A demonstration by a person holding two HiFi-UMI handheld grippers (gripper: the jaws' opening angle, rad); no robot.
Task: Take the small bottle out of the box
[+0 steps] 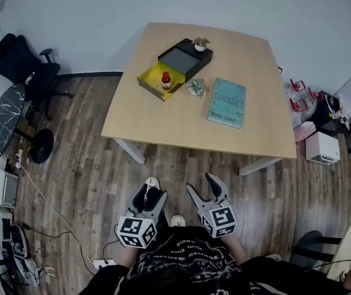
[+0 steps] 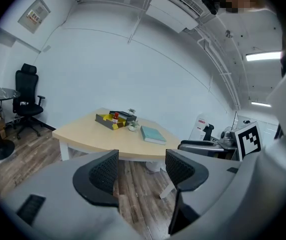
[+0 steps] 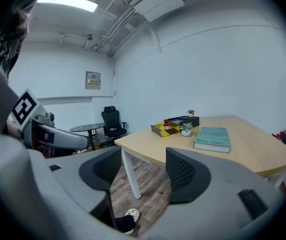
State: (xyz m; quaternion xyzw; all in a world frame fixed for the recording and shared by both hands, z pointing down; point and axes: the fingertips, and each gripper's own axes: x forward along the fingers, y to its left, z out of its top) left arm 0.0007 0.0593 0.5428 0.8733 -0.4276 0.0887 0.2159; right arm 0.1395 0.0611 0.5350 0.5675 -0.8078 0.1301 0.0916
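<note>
The small bottle [image 1: 166, 80] with a red cap stands in the yellow tray of an open box [image 1: 153, 78], whose black lid [image 1: 184, 58] lies beside it at the far side of the wooden table [image 1: 163, 128]. Both grippers hang low over the floor, well short of the table. My left gripper [image 1: 150, 196] is open and empty, and so is my right gripper [image 1: 200, 183]. In the left gripper view the bottle [image 2: 115, 117] shows far off beyond the open jaws [image 2: 141, 171]. The right gripper view likewise has the bottle [image 3: 166, 123] distant past its open jaws [image 3: 143, 171].
A teal book [image 1: 227, 102] and a small potted plant [image 1: 196, 87] lie to the right of the box; another plant [image 1: 200, 43] sits on the lid. A black office chair [image 1: 24, 66] and round dark table [image 1: 3, 121] stand left. Cables [image 1: 46, 201] run over the floor.
</note>
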